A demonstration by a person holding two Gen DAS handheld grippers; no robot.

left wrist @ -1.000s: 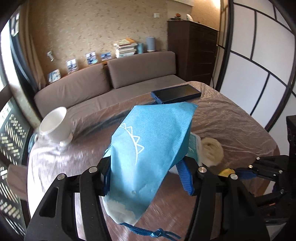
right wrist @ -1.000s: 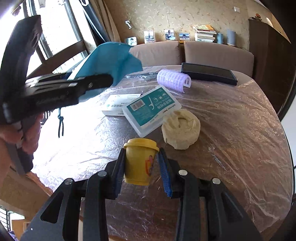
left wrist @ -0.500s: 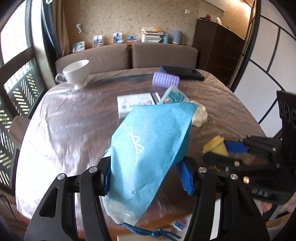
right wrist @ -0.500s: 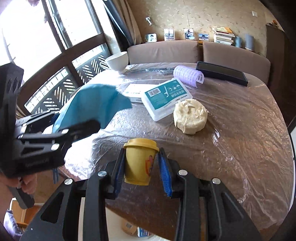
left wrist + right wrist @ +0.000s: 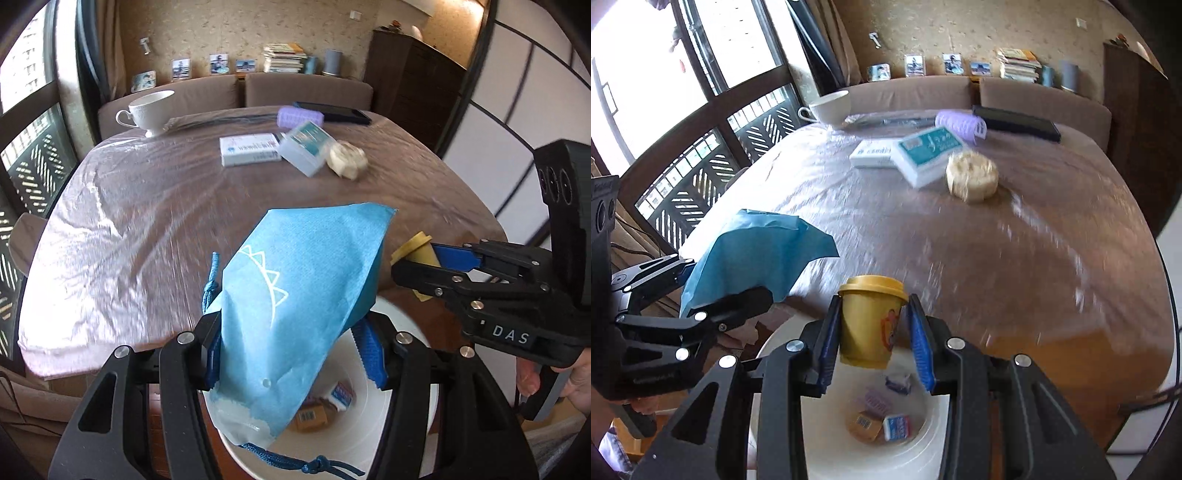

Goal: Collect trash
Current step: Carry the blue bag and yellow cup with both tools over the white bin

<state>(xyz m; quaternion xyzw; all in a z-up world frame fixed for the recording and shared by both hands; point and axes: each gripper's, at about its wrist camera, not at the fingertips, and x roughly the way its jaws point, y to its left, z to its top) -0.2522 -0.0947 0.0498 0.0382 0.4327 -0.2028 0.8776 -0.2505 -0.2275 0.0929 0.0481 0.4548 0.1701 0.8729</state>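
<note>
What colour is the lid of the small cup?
Yellow, like the cup itself. It shows best in the right wrist view.

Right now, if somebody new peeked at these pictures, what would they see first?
Probably the bright blue drawstring bag pinched in the left gripper, right up front. Next, the little yellow cup clamped in the right gripper. Both hang over a white bin below the table's near edge, with small packets already inside.
</note>
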